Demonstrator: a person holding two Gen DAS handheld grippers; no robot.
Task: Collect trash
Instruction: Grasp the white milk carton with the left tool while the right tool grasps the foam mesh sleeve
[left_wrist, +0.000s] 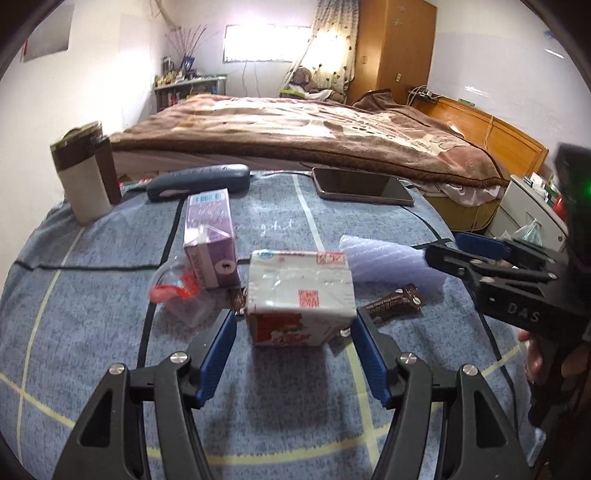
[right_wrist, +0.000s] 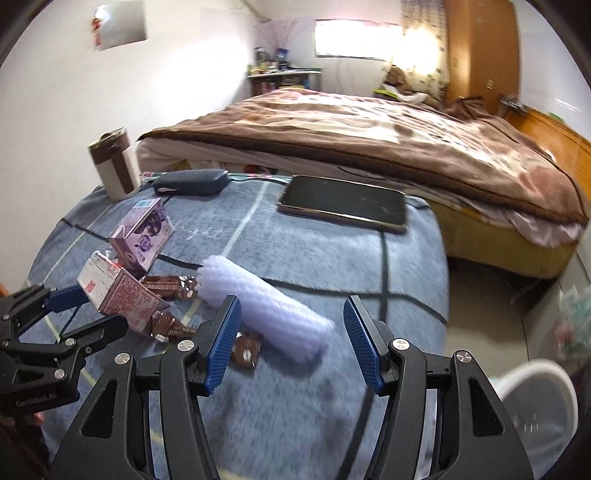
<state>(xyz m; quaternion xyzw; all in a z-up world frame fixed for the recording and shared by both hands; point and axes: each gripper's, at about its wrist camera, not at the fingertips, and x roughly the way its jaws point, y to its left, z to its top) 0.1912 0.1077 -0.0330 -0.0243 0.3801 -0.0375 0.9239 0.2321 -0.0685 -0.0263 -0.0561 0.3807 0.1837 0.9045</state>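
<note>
Left tongs (left_wrist: 295, 325): spread wide, one blue pad on each side of the red-and-white carton (left_wrist: 300, 295), with a gap showing at each pad.
Right tongs (right_wrist: 291, 310): apart, low over the surface, the end of the foam roll (right_wrist: 266, 310) lying between the fingers (contact with the left pad cannot be told).
Red-and-white carton: lying on its side on the blue cloth of the surface (left_wrist: 110, 332), just in front of the purple carton.
Brown wrappers (right_wrist: 170, 286): scattered between the red-and-white carton and the foam roll, one (right_wrist: 245, 350) just beside the right tongs' left pad.
Clear bag with red strip (left_wrist: 173, 293): touching the purple carton's left side.
Purple carton (left_wrist: 210, 240): lying flat behind the red-and-white one.
Farther back: dark tablet (right_wrist: 343, 203), dark blue case (right_wrist: 190, 181), brown-and-white tumbler (left_wrist: 81, 177) at the far left corner.
Beyond the surface: bed (left_wrist: 295, 125) under a brown blanket.
</note>
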